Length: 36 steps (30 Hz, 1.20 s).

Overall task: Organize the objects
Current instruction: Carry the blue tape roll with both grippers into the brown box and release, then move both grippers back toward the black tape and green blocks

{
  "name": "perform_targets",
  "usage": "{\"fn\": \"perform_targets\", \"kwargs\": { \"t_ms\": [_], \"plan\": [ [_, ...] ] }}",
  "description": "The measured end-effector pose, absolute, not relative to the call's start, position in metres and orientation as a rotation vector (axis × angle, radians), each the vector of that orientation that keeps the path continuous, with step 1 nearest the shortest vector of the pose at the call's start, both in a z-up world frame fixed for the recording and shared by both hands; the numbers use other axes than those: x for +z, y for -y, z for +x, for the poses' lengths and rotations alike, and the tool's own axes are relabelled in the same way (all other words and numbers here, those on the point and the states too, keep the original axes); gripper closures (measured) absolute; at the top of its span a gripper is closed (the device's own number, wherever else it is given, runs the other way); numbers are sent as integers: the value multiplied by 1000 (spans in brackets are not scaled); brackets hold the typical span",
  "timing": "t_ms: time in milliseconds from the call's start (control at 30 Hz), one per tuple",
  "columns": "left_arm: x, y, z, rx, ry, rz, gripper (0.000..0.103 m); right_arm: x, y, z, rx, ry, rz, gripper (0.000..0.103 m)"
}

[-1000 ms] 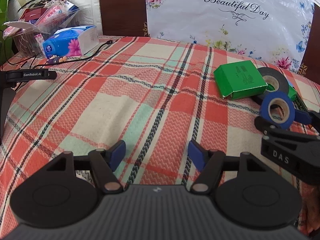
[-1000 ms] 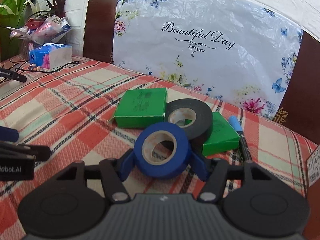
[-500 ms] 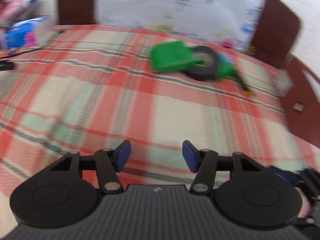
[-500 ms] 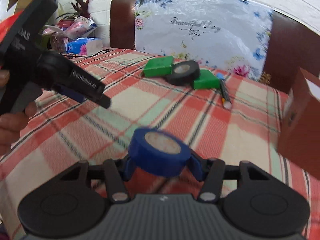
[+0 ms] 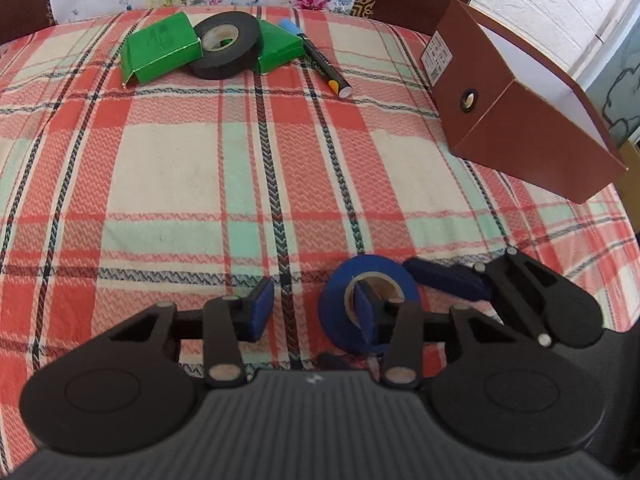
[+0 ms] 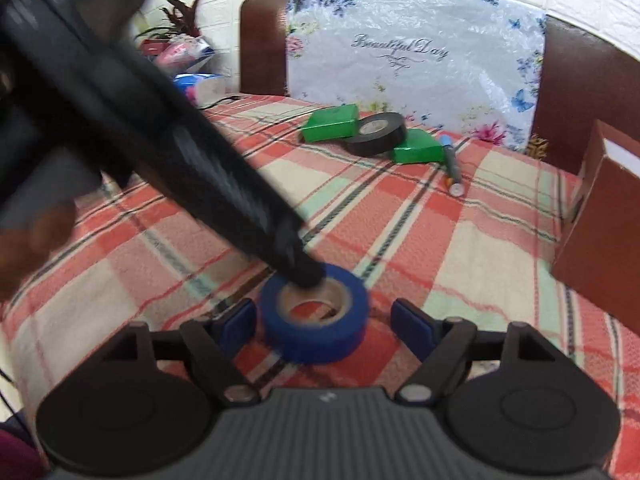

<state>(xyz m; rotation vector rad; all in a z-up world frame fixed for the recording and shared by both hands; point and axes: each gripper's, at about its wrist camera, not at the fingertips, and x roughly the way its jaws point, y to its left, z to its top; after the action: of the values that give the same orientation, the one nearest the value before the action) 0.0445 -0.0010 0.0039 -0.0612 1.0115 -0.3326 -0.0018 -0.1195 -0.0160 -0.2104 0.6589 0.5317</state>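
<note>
At the far left of the plaid-covered table point(image 5: 192, 168), seen from the left wrist, a green box point(image 5: 160, 50) lay under the edge of a black tape roll point(image 5: 226, 50), with a second green box point(image 5: 280, 50) and a marker point(image 5: 316, 58) just to the right: a loose heap, probably still waiting to be sorted. Nearer, the left gripper point(image 5: 312, 312) had just been closing; one fingertip point(image 5: 362, 312) stood inside the core of the blue tape roll point(image 5: 370, 304) and the other outside its wall, with a gap left, so it was not yet pinching. This looked like a handover. In the right wrist view the right gripper point(image 6: 324, 324) had just been opening, its pads clear on both sides of the roll, which lay flat on the cloth, released. At the right edge stood an open brown box point(image 5: 516, 120), tilted toward the table, plausibly where the things were meant to go.
</note>
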Motion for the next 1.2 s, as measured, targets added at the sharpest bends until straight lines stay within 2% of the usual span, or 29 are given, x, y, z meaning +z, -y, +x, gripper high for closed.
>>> {"fn": "perform_targets", "kwargs": {
  "t_ms": [33, 67, 133, 233, 367, 467, 567, 733, 767, 800, 933, 1100, 1167, 1200],
  "plan": [
    [4, 5, 42, -332, -1006, -31, 66, -16, 120, -5, 557, -666, -202, 27],
    [4, 9, 40, -342, -1012, -18, 82, -17, 121, -7, 568, -668, -200, 33],
    [5, 15, 41, -342, -1021, 9, 84, -18, 120, -13, 552, -640, -224, 45],
    [26, 32, 50, -357, -982, 34, 84, -10, 129, -14, 520, -604, -192, 45],
    [81, 82, 72, -470, -800, 95, 84, 24, 161, -13, 348, -382, -212, 45],
    [104, 131, 96, -563, -677, 144, 83, 47, 196, 3, 181, -272, -217, 45],
    [97, 175, 128, -596, -643, 184, 82, 58, 237, 36, 75, -287, -142, 45],
    [72, 210, 166, -559, -705, 153, 82, 46, 278, 85, 3, -391, -12, 45],
    [73, 207, 168, -544, -704, 124, 82, 44, 281, 87, -15, -384, -5, 34],
    [73, 203, 170, -537, -708, 102, 82, 44, 283, 87, -46, -373, 0, 27],
    [80, 187, 152, -547, -701, 64, 82, 44, 283, 71, -53, -351, 38, 36],
    [77, 124, 106, -611, -642, -11, 82, 44, 256, 18, 16, -230, 13, 36],
    [72, 96, 86, -520, -615, 16, 64, 40, 240, 6, 72, -228, -5, 36],
    [67, 84, 79, -487, -604, 32, 63, 37, 232, 1, 107, -245, -11, 37]
  ]
}}
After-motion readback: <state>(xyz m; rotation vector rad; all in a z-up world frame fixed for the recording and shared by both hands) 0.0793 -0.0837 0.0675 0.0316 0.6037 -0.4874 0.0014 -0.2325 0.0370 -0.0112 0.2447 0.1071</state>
